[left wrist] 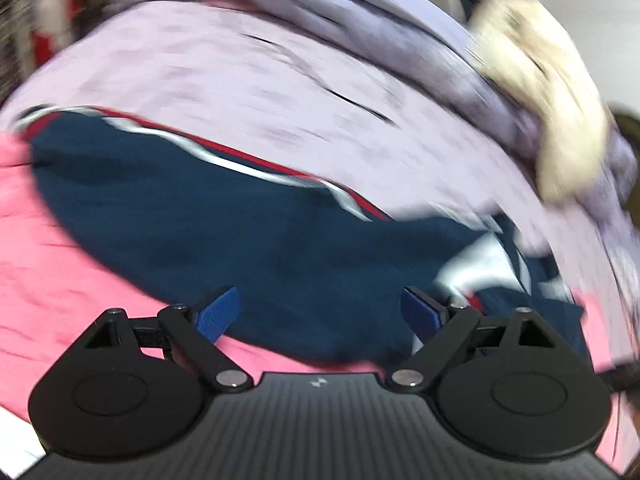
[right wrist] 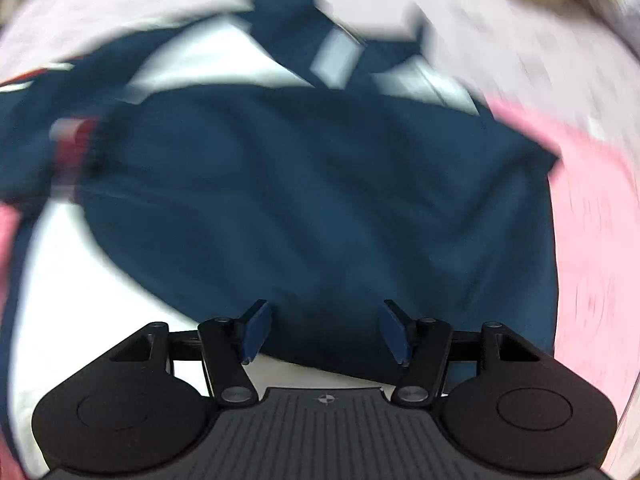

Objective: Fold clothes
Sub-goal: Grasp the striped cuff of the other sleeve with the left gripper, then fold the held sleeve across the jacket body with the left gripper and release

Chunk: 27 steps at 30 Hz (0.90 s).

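A navy garment [left wrist: 208,232] with white and red trim lies spread on pink cloth [left wrist: 52,264], blurred by motion. In the left wrist view my left gripper [left wrist: 320,312] hovers over its near edge, blue pads wide apart, nothing between them. The right wrist view looks straight down on the same navy garment [right wrist: 312,184], with white panels and a red patch [right wrist: 74,140] at the left. My right gripper [right wrist: 326,330] stands open above the cloth, its pads clear of the fabric.
Pale lilac fabric [left wrist: 260,92] covers the far side in the left wrist view, with a cream fluffy item [left wrist: 560,120] at the right. Pink cloth [right wrist: 592,216] lies right of the navy garment, a white surface [right wrist: 80,272] at the left.
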### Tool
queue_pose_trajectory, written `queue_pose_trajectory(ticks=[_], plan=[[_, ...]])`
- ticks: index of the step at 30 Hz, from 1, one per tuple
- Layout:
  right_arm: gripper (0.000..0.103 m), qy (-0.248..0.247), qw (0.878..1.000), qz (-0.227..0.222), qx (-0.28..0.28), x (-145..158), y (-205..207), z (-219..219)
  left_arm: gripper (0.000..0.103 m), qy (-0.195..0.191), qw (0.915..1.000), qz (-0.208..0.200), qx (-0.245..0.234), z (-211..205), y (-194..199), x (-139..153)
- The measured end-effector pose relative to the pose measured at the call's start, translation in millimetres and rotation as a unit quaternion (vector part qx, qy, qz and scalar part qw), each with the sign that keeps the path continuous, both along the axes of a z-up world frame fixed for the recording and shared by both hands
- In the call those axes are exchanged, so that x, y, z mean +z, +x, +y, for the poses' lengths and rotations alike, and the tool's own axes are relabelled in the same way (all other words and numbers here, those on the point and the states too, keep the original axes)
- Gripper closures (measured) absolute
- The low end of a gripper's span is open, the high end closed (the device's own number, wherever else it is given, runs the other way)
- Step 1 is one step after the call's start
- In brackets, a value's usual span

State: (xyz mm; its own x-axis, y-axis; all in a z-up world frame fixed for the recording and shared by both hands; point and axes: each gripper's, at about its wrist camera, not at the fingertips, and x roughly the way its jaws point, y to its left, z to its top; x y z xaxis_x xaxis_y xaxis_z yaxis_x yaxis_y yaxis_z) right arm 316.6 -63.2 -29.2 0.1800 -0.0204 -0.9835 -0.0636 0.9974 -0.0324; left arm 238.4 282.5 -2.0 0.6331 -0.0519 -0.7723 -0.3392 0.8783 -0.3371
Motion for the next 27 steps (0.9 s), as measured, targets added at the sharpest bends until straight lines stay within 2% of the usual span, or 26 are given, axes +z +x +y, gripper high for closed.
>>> queue_pose_trajectory(ticks=[1,3,4,5,6,10,12,13,14,15,16,17,18,19,20,21,23,25,27], plan=[[0.031,0.003,1.0,-0.005,0.013,6,0,9,0.014,-0.002,0.9997,-0.003,0.026,21,0,-2],[0.03,0.009,0.999,-0.015,0.039,17,0,27,0.015,-0.001,0.9967,-0.005,0.081,62,3,-9],[0.03,0.012,0.998,-0.02,0.052,22,0,36,0.02,0.0,0.9936,0.0,0.113,80,7,-16],[0.03,0.013,0.998,-0.02,0.062,24,-1,44,0.032,0.001,0.9893,0.006,0.146,98,10,-22],[0.03,0.014,0.997,-0.015,0.069,21,-3,53,0.033,0.001,0.984,0.011,0.178,115,12,-28],[0.03,0.017,0.994,0.016,0.104,0,-13,78,0.031,0.0,0.9654,0.01,0.261,158,10,-47],[0.03,0.019,0.993,0.028,0.117,-16,-16,87,0.026,-0.006,0.9647,0.018,0.263,164,17,-58],[0.03,0.02,0.992,0.034,0.119,-21,-17,90,0.02,-0.008,0.9646,0.02,0.263,166,20,-63],[0.03,0.023,0.992,0.04,0.119,-25,-18,91,0.01,-0.007,0.965,0.013,0.262,165,23,-64],[0.03,0.027,0.992,0.044,0.115,-28,-18,90,0.009,-0.003,0.965,0.01,0.262,163,28,-65],[0.03,0.031,0.992,0.048,0.111,-31,-17,90,0.014,0.008,0.9662,0.013,0.257,160,34,-66],[0.03,0.034,0.992,0.05,0.106,-34,-17,88,0.032,0.017,0.9676,0.015,0.251,158,40,-67],[0.03,0.036,0.993,0.051,0.101,-36,-17,85,0.043,0.016,0.9704,0.012,0.241,156,45,-67],[0.03,0.039,0.993,0.051,0.096,-38,-17,83,0.069,0.005,0.9726,0.008,0.232,154,48,-67],[0.03,0.041,0.994,0.05,0.091,-39,-17,80,0.102,0.0,0.9742,0.005,0.225,149,50,-64],[0.03,0.043,0.994,0.049,0.086,-39,-17,76,0.102,0.001,0.9761,0.001,0.217,143,51,-61],[0.031,0.046,0.995,0.045,0.076,-40,-18,69,0.103,0.064,0.9833,-0.016,0.169,104,58,-40],[0.031,0.047,0.996,0.04,0.062,-39,-19,61,0.103,0.108,0.9893,-0.046,0.086,46,65,-14],[0.031,0.048,0.997,0.034,0.047,-37,-23,52,0.103,0.132,0.9877,-0.083,-0.002,-17,69,13]])
